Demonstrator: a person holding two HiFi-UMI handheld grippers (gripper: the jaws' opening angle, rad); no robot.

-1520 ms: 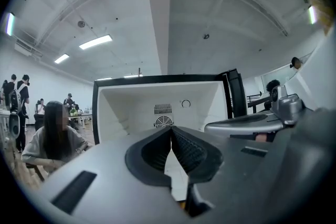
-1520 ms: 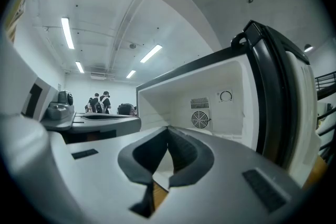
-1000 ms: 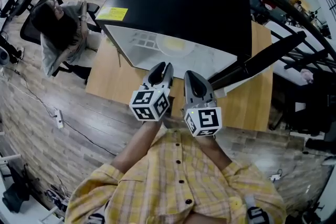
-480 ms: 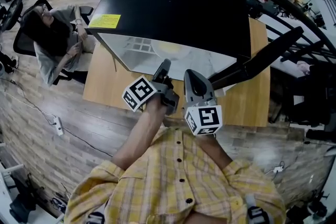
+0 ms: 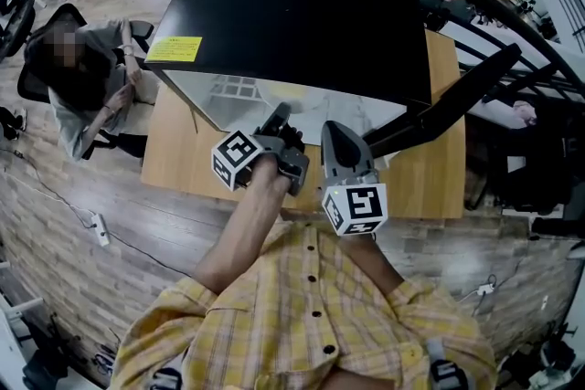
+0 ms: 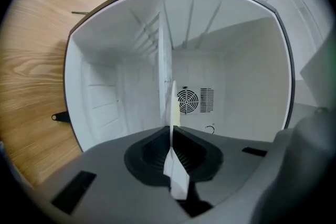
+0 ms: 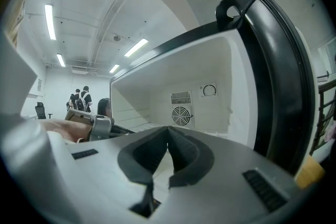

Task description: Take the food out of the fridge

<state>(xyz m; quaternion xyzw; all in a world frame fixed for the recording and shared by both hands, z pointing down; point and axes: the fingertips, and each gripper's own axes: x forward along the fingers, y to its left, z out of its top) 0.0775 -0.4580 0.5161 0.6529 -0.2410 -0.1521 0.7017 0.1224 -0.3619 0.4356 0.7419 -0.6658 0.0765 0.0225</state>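
Now my left claw [image 5: 277,117] lies rolled onto its side at the mouth of the fridge [image 5: 302,5]. A second ago it stood upright beside the right claw [image 5: 332,132] with its marker cube facing up; the cube now faces left, and the claw sits a little lower. Its jaws have just been closing and are pinched on the food [image 6: 176,174], a thin flat white piece with a pale yellow part, seen edge-on between the pads. The food reaches toward the white inside of the fridge, in line with the shelf [image 6: 164,60]; whether it rests on the shelf I cannot tell. Right claw: same spot as before, jaw tips together, nothing between them. The fridge stands on the wooden table [image 5: 178,155], with its door [image 5: 457,100] swung open at right.
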